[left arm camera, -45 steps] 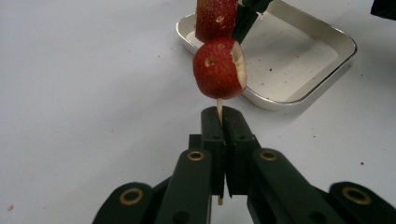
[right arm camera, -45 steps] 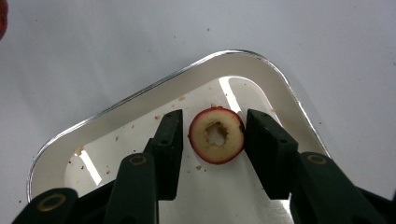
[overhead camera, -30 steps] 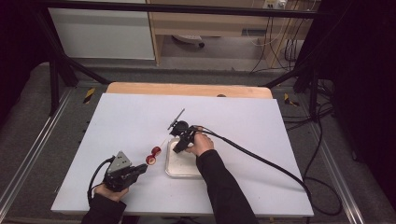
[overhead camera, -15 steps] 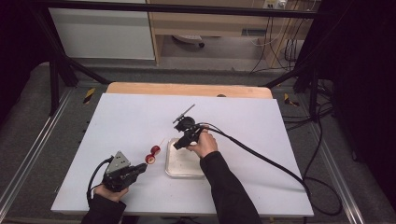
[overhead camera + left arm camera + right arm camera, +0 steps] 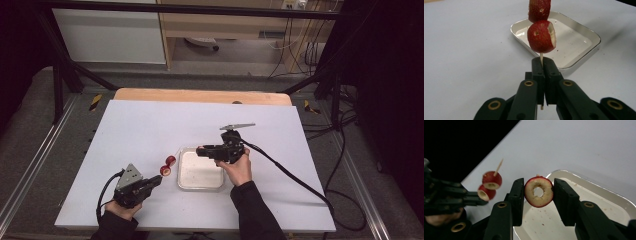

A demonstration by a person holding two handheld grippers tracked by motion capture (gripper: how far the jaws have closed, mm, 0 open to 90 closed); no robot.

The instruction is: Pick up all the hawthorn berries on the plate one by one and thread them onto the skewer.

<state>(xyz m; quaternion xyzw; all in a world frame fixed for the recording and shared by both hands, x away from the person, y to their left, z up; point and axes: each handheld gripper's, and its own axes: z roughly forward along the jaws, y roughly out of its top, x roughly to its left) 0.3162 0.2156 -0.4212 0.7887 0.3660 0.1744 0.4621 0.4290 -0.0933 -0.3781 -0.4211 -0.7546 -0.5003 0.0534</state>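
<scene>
A: What is the left gripper [image 5: 543, 62] doing in the left gripper view?

B: Its two black jaws are standing clenched together on a thin wooden skewer [image 5: 541, 57], which is passing up between the pads. Two cored red fruit pieces are sitting on that skewer, a lower piece [image 5: 541, 37] and an upper piece [image 5: 539, 10], the upper one touching the lower one and running off the top edge of the view. In the high view the left gripper [image 5: 150, 183] is lying near the front left of the white table [image 5: 130, 130], with the skewered fruit [image 5: 167, 166] pointing toward the tray.

A: And the right gripper [image 5: 538, 192]?

B: Its jaws are standing partly open and are grasping a third piece, a red fruit ring [image 5: 538, 191] with a hole through its pale flesh; one pad is pressing on each side of it. The ring is hanging above the near corner of the shallow white tray [image 5: 599, 192]. In the high view the right gripper [image 5: 202, 150] is hovering over the far edge of that tray [image 5: 200, 172], level and pointing left.

A: What is the count of each thing?

B: Two grippers, one skewer, three fruit pieces (two threaded, one held), one tray, one table. The skewer with its two pieces [image 5: 489, 185] is also showing at the left of the right gripper view, apart from the ring.
</scene>
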